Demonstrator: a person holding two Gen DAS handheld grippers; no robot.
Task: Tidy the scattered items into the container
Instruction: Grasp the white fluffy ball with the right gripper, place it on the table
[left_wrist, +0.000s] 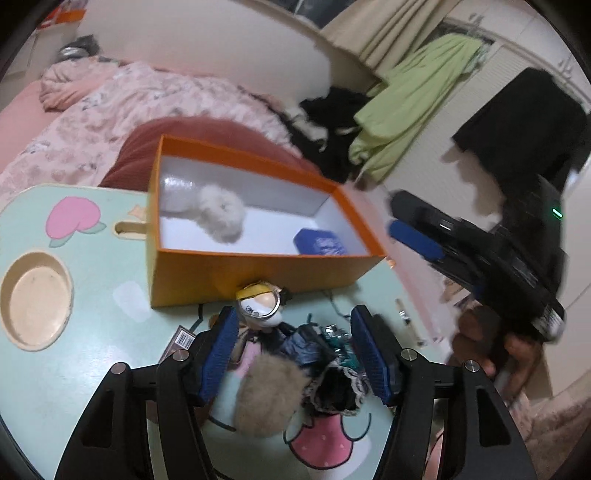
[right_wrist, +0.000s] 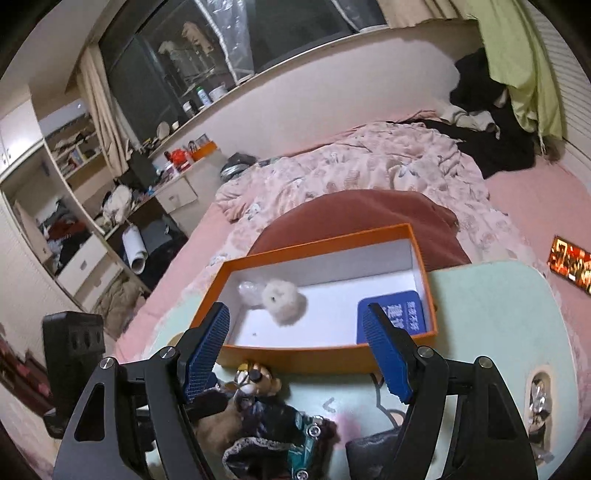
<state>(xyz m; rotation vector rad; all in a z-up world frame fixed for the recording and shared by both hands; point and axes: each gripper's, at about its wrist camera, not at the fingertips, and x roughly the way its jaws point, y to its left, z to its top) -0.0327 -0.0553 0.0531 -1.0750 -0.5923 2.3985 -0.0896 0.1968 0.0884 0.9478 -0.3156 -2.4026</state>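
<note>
An orange box (left_wrist: 258, 269) (right_wrist: 295, 354) with a white inside stands on the mint-green lap table (left_wrist: 74, 332). In it lie a white fluffy pom-pom (left_wrist: 221, 214) (right_wrist: 282, 301) and a blue card (left_wrist: 321, 242) (right_wrist: 399, 314). In front of the box is a heap: a small doll with a yellow cap (left_wrist: 258, 302) (right_wrist: 255, 380), a tan fur ball (left_wrist: 269, 391), a dark lace scrunchie (left_wrist: 336, 391) and a green toy car (right_wrist: 306, 443). My left gripper (left_wrist: 295, 350) stands open astride the heap, its pads clear of it. My right gripper (right_wrist: 295, 308) (left_wrist: 402, 218) hangs open and empty near the box's right end.
The table has a round cup hollow (left_wrist: 35, 299) at left and a slot (right_wrist: 537, 391) at right. A thin pen-like tube (left_wrist: 408, 321) lies by the table's right edge. Behind the box are a red cushion (right_wrist: 351, 218), a pink quilt (left_wrist: 129, 96) and piled clothes (left_wrist: 402, 107).
</note>
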